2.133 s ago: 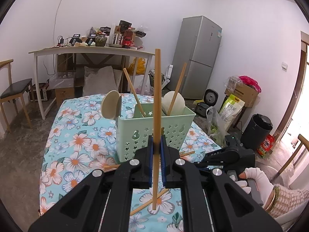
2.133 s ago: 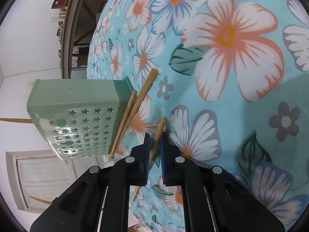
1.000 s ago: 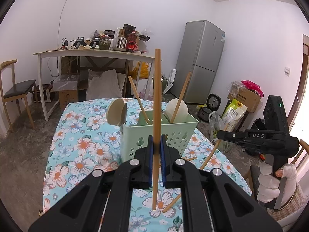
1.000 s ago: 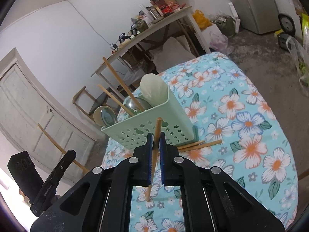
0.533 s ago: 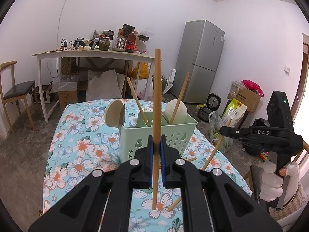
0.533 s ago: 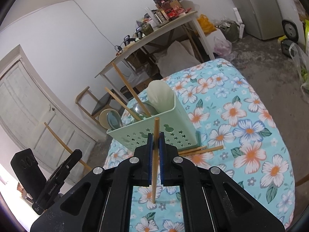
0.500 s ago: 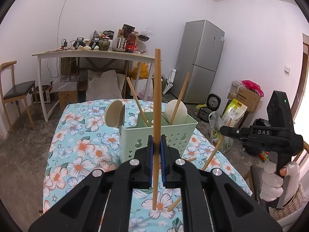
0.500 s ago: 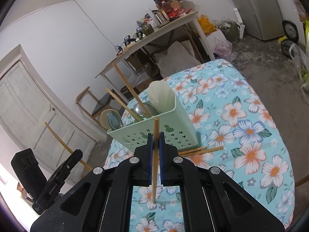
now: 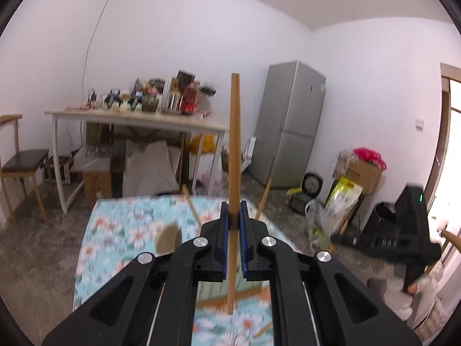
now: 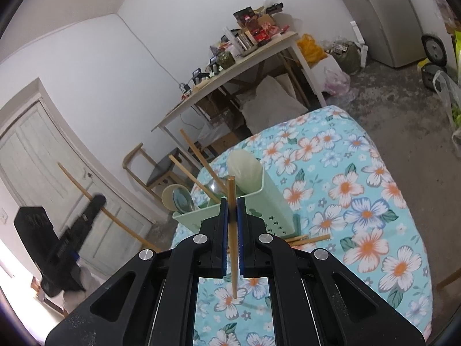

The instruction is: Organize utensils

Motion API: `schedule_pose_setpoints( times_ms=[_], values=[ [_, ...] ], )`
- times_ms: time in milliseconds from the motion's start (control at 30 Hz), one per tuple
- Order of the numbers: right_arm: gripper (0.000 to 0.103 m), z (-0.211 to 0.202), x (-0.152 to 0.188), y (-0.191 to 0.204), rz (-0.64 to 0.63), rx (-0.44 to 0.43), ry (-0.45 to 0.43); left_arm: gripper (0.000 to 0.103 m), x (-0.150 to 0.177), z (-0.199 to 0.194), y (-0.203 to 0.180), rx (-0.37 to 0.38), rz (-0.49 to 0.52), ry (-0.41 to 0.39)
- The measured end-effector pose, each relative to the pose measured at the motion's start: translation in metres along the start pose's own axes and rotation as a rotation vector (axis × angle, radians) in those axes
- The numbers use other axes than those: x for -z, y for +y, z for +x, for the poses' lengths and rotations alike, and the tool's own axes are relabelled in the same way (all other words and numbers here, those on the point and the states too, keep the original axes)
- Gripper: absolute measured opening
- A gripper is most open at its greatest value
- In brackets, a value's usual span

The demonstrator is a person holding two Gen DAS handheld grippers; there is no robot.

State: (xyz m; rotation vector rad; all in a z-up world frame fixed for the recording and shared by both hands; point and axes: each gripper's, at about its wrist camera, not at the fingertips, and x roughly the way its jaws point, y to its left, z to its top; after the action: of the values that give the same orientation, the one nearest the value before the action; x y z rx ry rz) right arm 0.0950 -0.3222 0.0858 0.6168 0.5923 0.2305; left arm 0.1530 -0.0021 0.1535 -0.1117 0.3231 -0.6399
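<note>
In the left wrist view the floral tablecloth (image 9: 121,230) is motion-blurred, and the gripper body hides most of the green utensil basket (image 10: 268,199). The basket stands on the cloth, holding a pale spoon (image 10: 242,170) and leaning chopsticks; two loose chopsticks (image 10: 308,239) lie against its near base. The left gripper (image 9: 234,222) pinches a long upright chopstick (image 9: 234,150). The right gripper (image 10: 232,219) pinches a shorter chopstick (image 10: 232,230). A cluttered table (image 9: 138,118) stands at the far wall.

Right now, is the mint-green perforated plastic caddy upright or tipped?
Upright. The mint-green perforated plastic caddy stands on the floral tablecloth, opening upward, with wooden chopsticks and spoons sticking out the top.
</note>
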Motion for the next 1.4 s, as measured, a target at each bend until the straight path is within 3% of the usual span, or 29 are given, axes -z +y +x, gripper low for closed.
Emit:
schedule_pose_setpoints(
  times_ms=[200, 367, 533, 900, 1233, 1333, 1400],
  values=[
    [0.004, -0.009, -0.005, -0.001, 0.006, -0.014, -0.021, 0.006, -0.04, 0.019, 0.0, -0.005, 0.011, -0.104],
    [0.004, -0.013, -0.009, -0.002, 0.005, -0.013, -0.03, 0.006, -0.053, 0.052, 0.004, -0.025, 0.01, -0.129],
    [0.004, -0.013, -0.012, -0.009, 0.017, -0.003, -0.025, 0.006, -0.046, 0.095, 0.01, -0.091, 0.022, -0.098],
    [0.004, -0.011, -0.014, -0.018, 0.032, 0.01, -0.017, 0.006, -0.024, 0.152, 0.018, -0.151, 0.022, -0.044],
    [0.004, -0.011, -0.014, -0.02, 0.039, 0.008, -0.008, 0.007, -0.007, 0.162, 0.019, -0.123, -0.035, -0.015],
    [0.004, -0.011, -0.013, -0.02, 0.037, 0.005, -0.006, 0.019, -0.005, 0.155, 0.019, -0.116, -0.046, -0.01],
    [0.004, -0.011, -0.013, -0.019, 0.035, 0.003, -0.006, 0.032, -0.004, 0.147, 0.017, -0.11, -0.049, -0.022]
  ],
)
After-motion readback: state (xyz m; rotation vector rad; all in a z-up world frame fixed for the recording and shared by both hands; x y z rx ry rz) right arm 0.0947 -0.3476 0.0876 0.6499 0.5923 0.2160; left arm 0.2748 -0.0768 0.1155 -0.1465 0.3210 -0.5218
